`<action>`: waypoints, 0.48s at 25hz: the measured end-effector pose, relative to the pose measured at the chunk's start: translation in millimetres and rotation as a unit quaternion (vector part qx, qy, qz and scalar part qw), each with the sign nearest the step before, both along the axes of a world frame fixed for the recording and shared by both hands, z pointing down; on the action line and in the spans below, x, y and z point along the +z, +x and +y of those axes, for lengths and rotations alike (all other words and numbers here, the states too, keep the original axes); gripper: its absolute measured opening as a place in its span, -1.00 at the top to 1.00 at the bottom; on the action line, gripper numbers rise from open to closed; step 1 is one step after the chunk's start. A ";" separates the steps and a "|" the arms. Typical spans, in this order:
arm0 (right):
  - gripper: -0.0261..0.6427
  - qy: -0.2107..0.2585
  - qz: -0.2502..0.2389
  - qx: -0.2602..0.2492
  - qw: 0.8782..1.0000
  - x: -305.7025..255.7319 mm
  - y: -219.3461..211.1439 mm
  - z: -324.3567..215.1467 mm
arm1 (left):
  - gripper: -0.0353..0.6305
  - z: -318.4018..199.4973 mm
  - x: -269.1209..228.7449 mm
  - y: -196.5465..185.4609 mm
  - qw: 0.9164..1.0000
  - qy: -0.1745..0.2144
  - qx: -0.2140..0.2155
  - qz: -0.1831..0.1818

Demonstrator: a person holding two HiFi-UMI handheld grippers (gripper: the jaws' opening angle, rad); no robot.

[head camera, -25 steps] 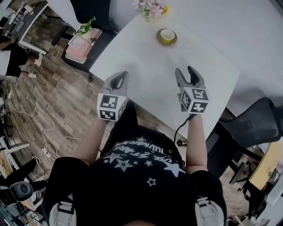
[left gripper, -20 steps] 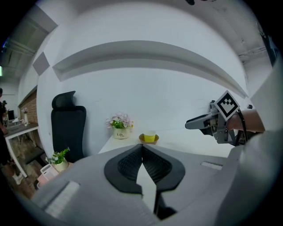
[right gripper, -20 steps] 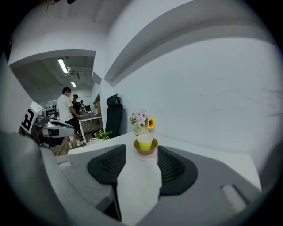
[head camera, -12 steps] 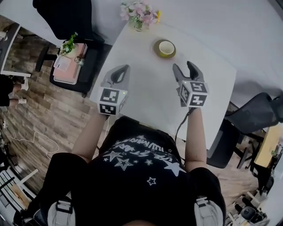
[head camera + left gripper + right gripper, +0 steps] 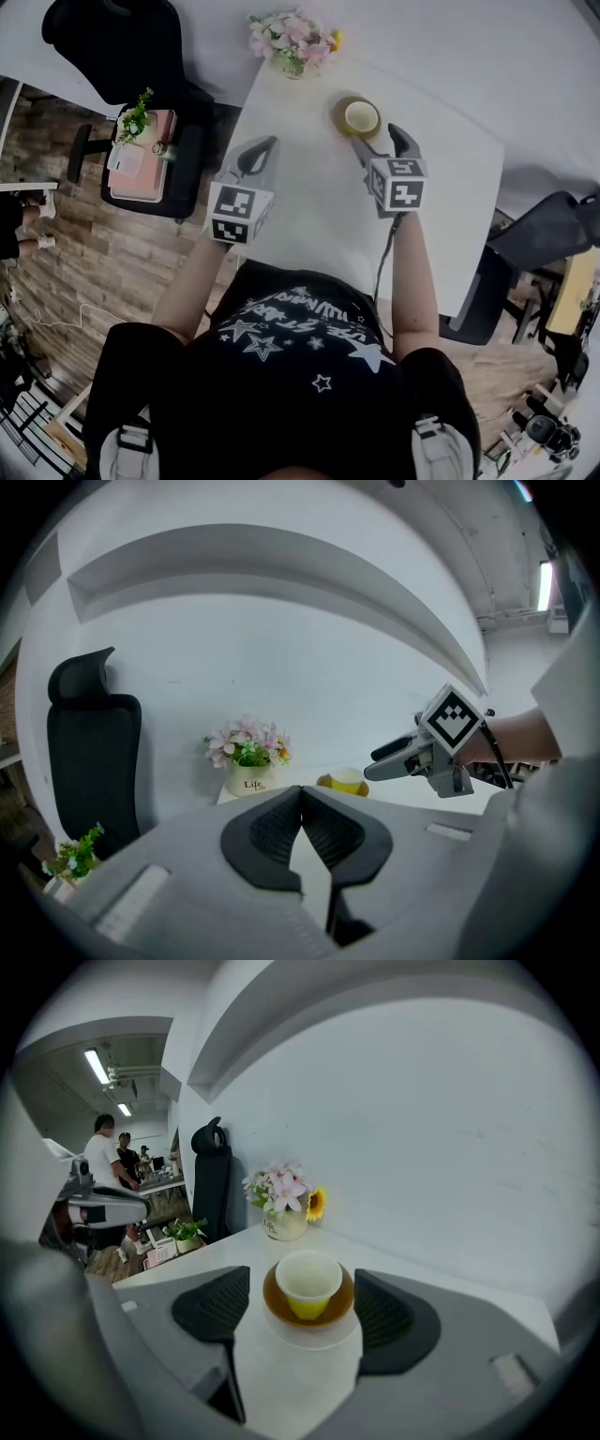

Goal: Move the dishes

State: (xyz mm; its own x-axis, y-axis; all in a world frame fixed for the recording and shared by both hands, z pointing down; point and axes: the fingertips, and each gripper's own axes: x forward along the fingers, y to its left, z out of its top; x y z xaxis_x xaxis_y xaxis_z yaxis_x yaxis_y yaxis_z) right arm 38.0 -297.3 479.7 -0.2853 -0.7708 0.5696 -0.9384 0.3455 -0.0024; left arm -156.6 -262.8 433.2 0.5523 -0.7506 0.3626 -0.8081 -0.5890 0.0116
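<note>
A small yellow cup [image 5: 362,115] stands on a brown saucer [image 5: 343,110] near the far end of the white table [image 5: 450,197]. My right gripper [image 5: 382,141] is just short of it, and its jaws have just been opening. In the right gripper view the cup [image 5: 307,1283] and saucer [image 5: 309,1314] show between the spread pads [image 5: 214,1303], which do not press on them. My left gripper [image 5: 260,153] hovers over the table's left part, shut and empty. In the left gripper view its jaws [image 5: 302,796] meet, with the cup [image 5: 347,780] and my right gripper [image 5: 389,752] beyond them.
A white pot of pink flowers [image 5: 292,37] stands at the table's far corner, left of the cup. A black office chair [image 5: 112,42] and a stool with a pink tray and a small plant [image 5: 139,141] are left of the table. Another chair [image 5: 548,234] is at the right.
Both grippers have moved forward over the table toward the cup. The right gripper's jaws stand wider than before and now reach the saucer. The left stays shut.
</note>
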 end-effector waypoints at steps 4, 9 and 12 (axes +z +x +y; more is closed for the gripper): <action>-0.19 -0.022 0.015 0.005 1.000 17.6 -1.8 -11.1 | 0.86 -8.1 8.5 0.5 1.000 -0.009 0.008 0.004; -0.20 -0.035 0.030 0.001 0.999 30.2 -4.1 -26.6 | 0.86 -15.7 17.4 3.0 1.000 -0.016 0.015 0.008; -0.20 -0.045 0.038 -0.003 0.998 35.2 -7.2 -35.7 | 0.86 -19.5 21.5 4.2 1.000 -0.021 0.017 0.009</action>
State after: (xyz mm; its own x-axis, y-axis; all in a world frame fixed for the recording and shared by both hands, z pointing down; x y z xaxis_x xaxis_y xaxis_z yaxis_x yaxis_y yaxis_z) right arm 30.8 -333.0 515.0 -0.2438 -0.7134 0.6570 -0.9350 0.3528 0.0362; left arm -152.4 -282.3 454.8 0.5837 -0.7160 0.3830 -0.7871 -0.6148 0.0501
